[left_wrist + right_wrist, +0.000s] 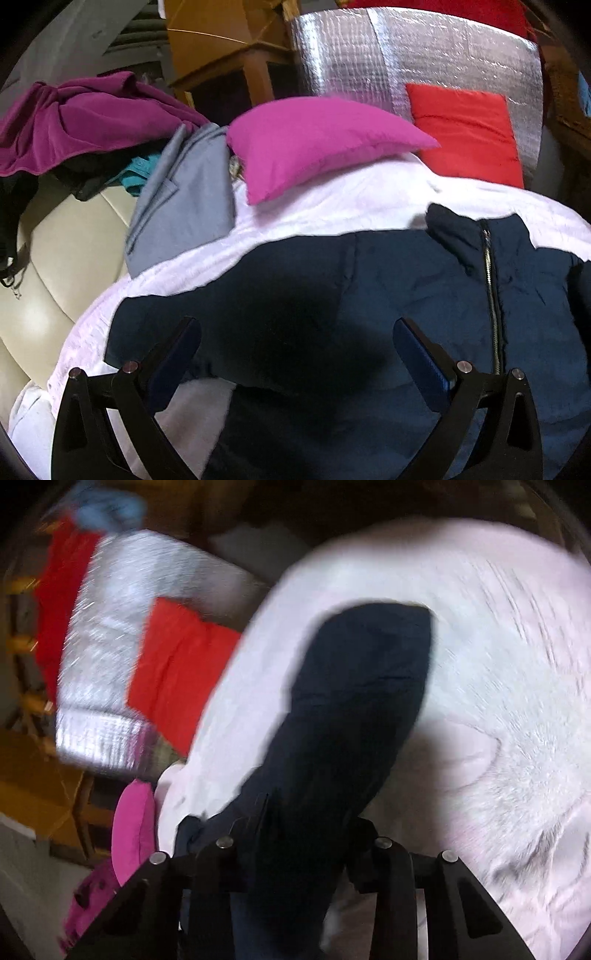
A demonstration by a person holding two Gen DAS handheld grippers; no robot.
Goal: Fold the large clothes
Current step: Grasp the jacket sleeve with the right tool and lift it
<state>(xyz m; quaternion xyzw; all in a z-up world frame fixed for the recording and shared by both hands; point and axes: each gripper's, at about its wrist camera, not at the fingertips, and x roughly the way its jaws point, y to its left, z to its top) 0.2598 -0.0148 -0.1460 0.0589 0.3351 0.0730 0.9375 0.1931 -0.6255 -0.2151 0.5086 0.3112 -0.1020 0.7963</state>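
Navy jacket [369,295] lies zip-up on the white bedspread [332,206], just below a pink pillow [314,144]. Left claw [297,354] spread wide, empty, hovering over the jacket's near panel. Right claw [301,849] appears clamped on a jacket sleeve, though blur obscures the fingers. Judgement: carry the sleeve flat across the body; left claw should pin the panel so nothing bunches.

Left gripper [297,339] spread wide; right gripper [295,834] clamped.
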